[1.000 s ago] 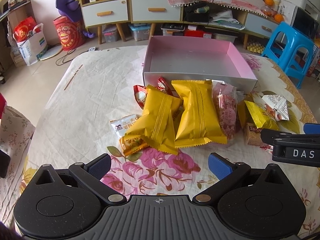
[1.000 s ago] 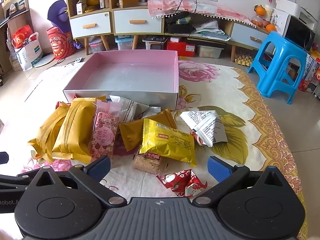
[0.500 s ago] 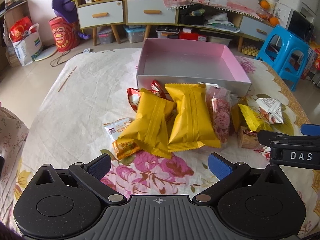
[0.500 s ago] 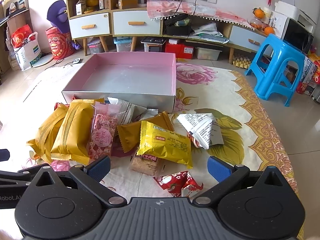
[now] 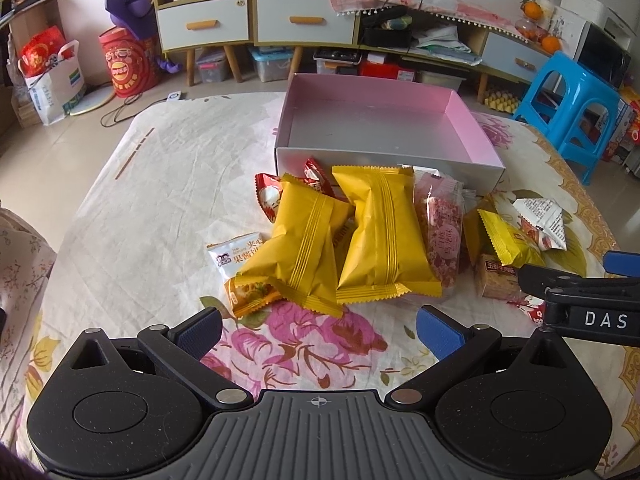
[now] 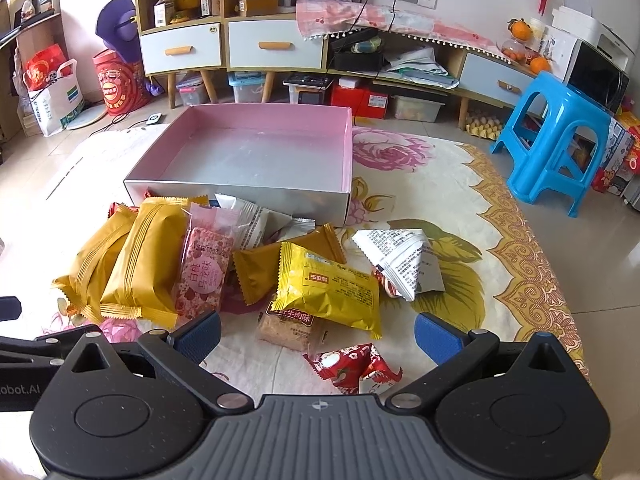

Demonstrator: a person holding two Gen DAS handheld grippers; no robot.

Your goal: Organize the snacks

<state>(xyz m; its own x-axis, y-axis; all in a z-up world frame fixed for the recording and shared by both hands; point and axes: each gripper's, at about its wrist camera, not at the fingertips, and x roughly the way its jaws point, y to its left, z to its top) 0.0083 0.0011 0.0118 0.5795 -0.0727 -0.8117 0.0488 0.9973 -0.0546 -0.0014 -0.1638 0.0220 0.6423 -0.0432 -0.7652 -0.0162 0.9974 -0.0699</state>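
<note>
Left gripper (image 5: pixel 318 330): I have its jaws wide apart, nothing between them, low in the frame over the flowered cloth.
Right gripper (image 6: pixel 316 332): my jaws here are spread too, empty, just above the red wrapper (image 6: pixel 354 366).
Snack pile: centre of both views, on the table (image 5: pixel 132 216), just in front of the box's near wall.
Two big yellow packs (image 5: pixel 380 240): side by side, long axes running from the bottom of the frame up toward the box.
Pink bar (image 6: pixel 204 272): against the yellow packs' right side, lengthwise the same way.
Small yellow pack (image 6: pixel 328 288): lying across a brown biscuit pack (image 6: pixel 290 328), long axis left to right.
Box (image 5: pixel 472 132): pink inside, upper middle of the frame, nothing in it.
</note>
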